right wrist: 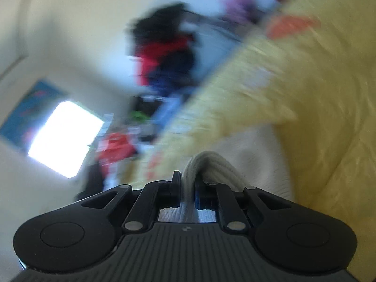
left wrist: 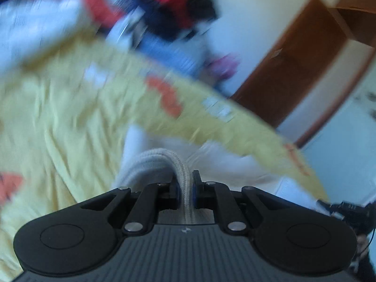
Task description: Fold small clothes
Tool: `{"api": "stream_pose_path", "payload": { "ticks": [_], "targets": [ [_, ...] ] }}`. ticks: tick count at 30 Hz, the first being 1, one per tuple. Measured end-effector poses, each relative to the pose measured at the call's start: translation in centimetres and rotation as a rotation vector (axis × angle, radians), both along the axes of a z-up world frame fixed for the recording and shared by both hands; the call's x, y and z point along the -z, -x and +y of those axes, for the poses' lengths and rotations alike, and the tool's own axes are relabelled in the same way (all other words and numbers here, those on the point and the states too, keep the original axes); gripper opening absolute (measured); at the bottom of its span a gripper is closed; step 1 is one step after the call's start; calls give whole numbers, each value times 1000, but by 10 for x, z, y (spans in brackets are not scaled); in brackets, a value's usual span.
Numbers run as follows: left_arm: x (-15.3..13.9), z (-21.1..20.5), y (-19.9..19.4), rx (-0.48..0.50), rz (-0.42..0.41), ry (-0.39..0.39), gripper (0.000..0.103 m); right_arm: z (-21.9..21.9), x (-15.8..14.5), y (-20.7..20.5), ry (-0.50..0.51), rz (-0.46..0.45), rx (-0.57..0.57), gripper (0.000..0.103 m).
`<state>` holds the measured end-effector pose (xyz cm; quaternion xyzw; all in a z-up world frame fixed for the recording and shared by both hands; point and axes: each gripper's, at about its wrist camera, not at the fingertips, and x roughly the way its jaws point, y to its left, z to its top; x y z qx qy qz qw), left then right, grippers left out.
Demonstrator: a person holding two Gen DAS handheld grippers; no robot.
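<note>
Motion blur smears both wrist views, so only the near parts read clearly. Left gripper (left wrist: 185, 189) has its jaws pressed together on a fold of cream ribbed cloth (left wrist: 150, 164), which arches up out of the pinch and drops away to the left of the fingers. Right gripper (right wrist: 188, 189) likewise pinches a fold of cream ribbed cloth (right wrist: 211, 166), the knit bulging up and trailing off to the right of its jaws. Whether both hold the same garment cannot be told from either view alone.

Beyond each grip spreads a yellow sheet (left wrist: 58, 122) with orange patches (left wrist: 166, 96) and small pale marks, crumpled and streaked by the blur; it also fills the right side of the right wrist view. Past it lies a heap of clothes (left wrist: 164, 7) in red, navy, black and light blue, too blurred to separate. A brown wooden door (left wrist: 296, 58) stands against a pale wall in the left wrist view. A bright window (right wrist: 63, 138) with a blue hanging (right wrist: 25, 108) beside it shows in the right wrist view.
</note>
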<state>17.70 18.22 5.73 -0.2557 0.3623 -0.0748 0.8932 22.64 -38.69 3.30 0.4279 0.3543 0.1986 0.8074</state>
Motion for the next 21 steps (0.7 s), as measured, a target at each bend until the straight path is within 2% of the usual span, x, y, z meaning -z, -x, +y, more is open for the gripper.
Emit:
{"api": "stream_pose_path", "payload": {
  "ticks": [2, 3, 7, 9, 11, 12, 14, 15, 17, 18, 19, 21],
  "targets": [
    [7, -7, -4, 3, 3, -33, 8, 10, 24, -16, 43, 77, 13, 16],
    [4, -9, -4, 13, -14, -48, 8, 13, 27, -19, 50, 78, 9, 16],
    [-21, 1, -10, 22, -107, -21, 8, 12, 9, -30, -19, 9, -6, 16],
    [-23, 6, -22, -31, -123, -19, 9, 12, -3, -43, -19, -23, -3, 16],
    [-10, 7, -39, -60, -101, -48, 10, 11, 0, -55, -5, -18, 12, 16],
    [3, 6, -48, -64, -48, -67, 10, 12, 8, -64, 22, 9, 28, 26],
    [28, 9, -56, -91, 93, -17, 11, 13, 26, -70, 100, 109, 101, 27],
    [30, 12, -49, -100, 77, 32, 12, 13, 32, -70, 85, 130, 107, 30],
    [23, 17, -28, -85, 18, 95, 29, 13, 25, -55, 28, 96, 132, 51],
    [17, 21, -18, -61, -3, 116, 58, 12, 18, -47, 15, 71, 134, 74],
    [11, 25, -10, -60, -20, 123, 82, 11, 10, -37, 15, 39, 130, 82],
    [-7, 36, 18, -122, -103, 105, 86, 8, -7, -12, 42, -43, 119, 81]
  ]
}}
